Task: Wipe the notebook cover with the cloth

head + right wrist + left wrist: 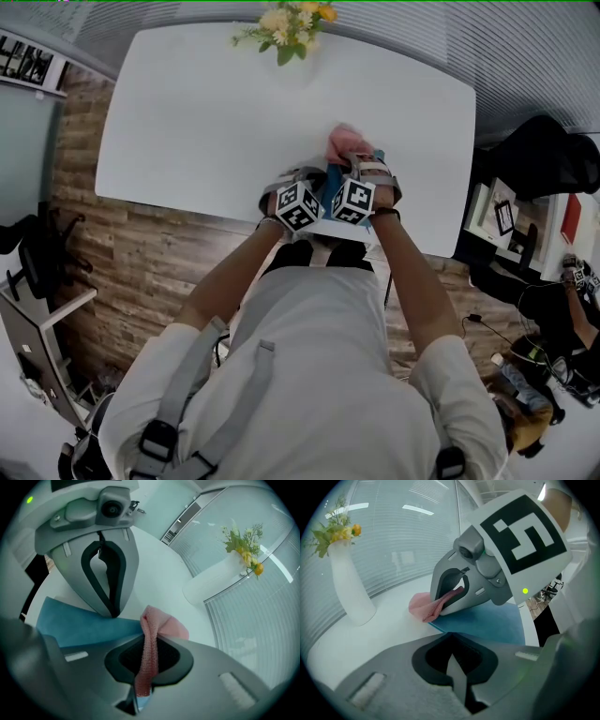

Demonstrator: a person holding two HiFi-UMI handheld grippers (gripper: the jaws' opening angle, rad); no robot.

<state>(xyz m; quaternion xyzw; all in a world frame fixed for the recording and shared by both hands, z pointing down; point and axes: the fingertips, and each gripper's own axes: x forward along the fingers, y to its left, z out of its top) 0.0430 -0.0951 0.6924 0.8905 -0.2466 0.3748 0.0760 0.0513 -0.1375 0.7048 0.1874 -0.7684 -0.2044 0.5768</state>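
Two grippers were held close together over the near edge of the white desk [187,122], right of its middle, with the person's bare forearms [230,277] reaching forward and converging on them.

The right gripper [146,665] had its jaws clamped on the pink cloth [149,634]. A narrow fold ran down between them, and the rest bunched on the desk just beyond the tips. The left gripper [452,660] had its jaws pressed together with nothing between them. Seen from the right gripper view, it stood steeply tilted, tips down at the edge of the blue notebook [84,625]; whether it pressed on the cover could not be told.

The notebook lay flat on the desk under both grippers, and the cloth touched its far edge.

Each marker cube [525,531] carried black-and-white square patterns, and a small green light [525,591] glowed on the right gripper's body.

Wide open desk stretched to the left and ahead. A white vase [349,588] of yellow flowers [335,531] stood well apart at the far edge, before a blind-covered glass wall [403,536].
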